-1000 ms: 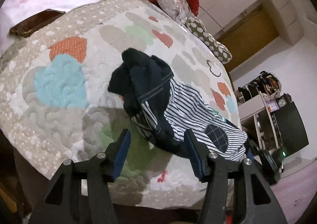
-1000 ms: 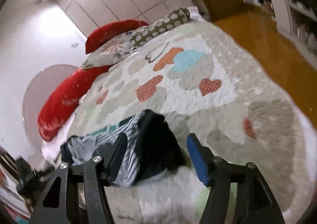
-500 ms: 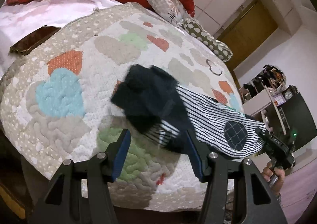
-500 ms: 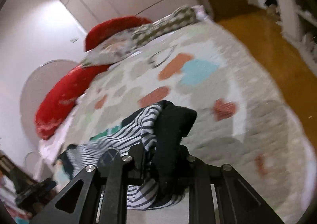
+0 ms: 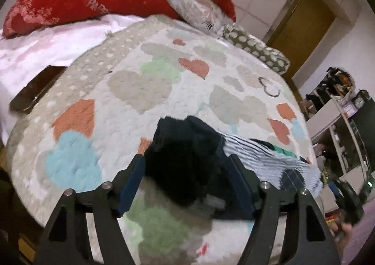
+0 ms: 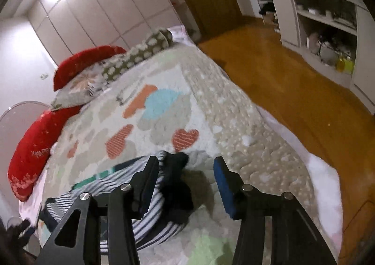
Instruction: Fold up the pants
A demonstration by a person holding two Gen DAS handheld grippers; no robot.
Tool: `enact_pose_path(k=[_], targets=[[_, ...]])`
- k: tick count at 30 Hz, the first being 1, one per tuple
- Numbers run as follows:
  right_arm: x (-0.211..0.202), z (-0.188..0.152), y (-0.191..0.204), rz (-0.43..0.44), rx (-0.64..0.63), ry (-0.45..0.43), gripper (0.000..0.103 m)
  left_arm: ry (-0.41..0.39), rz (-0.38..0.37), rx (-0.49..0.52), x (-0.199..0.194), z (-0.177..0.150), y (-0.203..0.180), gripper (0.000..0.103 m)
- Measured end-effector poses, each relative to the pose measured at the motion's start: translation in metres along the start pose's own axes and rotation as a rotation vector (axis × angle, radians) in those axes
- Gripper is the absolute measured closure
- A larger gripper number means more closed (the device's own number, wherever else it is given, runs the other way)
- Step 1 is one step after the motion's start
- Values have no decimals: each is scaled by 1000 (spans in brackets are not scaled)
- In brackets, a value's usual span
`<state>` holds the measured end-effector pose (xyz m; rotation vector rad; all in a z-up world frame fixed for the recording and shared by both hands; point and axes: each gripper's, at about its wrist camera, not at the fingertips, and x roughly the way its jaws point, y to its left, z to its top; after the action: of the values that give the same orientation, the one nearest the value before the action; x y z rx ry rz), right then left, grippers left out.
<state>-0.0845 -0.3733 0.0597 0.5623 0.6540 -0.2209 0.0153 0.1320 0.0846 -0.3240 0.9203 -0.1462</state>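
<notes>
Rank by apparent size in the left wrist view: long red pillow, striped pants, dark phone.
1. long red pillow
2. striped pants, close behind; nearness to the camera and the fingers hiding part make the order unsure
3. dark phone, clearly smallest

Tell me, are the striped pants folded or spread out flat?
Partly folded: the striped pants lie along the quilt, their dark end doubled over in a bunch.
</notes>
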Motion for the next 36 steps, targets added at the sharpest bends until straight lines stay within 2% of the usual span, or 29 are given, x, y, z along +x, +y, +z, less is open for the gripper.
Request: enact_pose_path(k=[2, 3, 4, 5, 7, 9, 13, 16, 18, 20, 23, 24, 26, 28, 32, 34, 36], targets=[[-9, -3, 5, 23, -2, -16, 50, 57, 13, -21, 27, 10, 3, 32], [-11, -4, 8, 33, -4, -19, 50, 83, 19, -28, 37, 12, 5, 45], [-13, -6, 10, 41, -8, -22, 50, 113, 29, -38, 46, 14, 8, 66], [-15, -9, 14, 49, -16, -22, 50, 146, 37, -53, 52, 14, 11, 77], [-18, -14, 18, 55, -30, -23, 50, 131, 27, -73, 47, 10, 14, 78], [-18, -18, 22, 57, -45, -21, 50, 115, 59, -52, 38, 3, 13, 78], [-17, -26, 26, 67, -55, -10, 50, 145, 88, -107, 37, -15, 28, 77], [-15, -29, 26, 75, -49, -3, 50, 173, 94, -120, 47, -23, 36, 64], [-14, -29, 29, 73, -54, 3, 50, 181, 55, -149, 43, -23, 41, 57], [-15, -29, 33, 72, -67, -2, 50, 177, 2, -185, 31, -21, 46, 57], [-16, -27, 43, 88, -96, -11, 50, 63, 3, -155, -12, -19, 39, 56], [-15, -27, 47, 98, -109, -9, 50, 17, 9, -119, -25, -18, 32, 52], [-8, -28, 65, 140, -149, 9, 50, -39, 15, -40, -39, -16, 13, 45], [2, -32, 83, 178, -182, 37, 50, -58, -1, 37, -33, -12, -7, 45], [37, -49, 142, 331, -280, 129, 50, -23, 0, 128, 13, -7, -34, 45], [58, -56, 168, 420, -304, 184, 50, 12, 76, 141, 42, -14, -36, 45], [85, -66, 190, 515, -284, 280, 50, 39, 83, 124, 59, -25, -30, 45]])
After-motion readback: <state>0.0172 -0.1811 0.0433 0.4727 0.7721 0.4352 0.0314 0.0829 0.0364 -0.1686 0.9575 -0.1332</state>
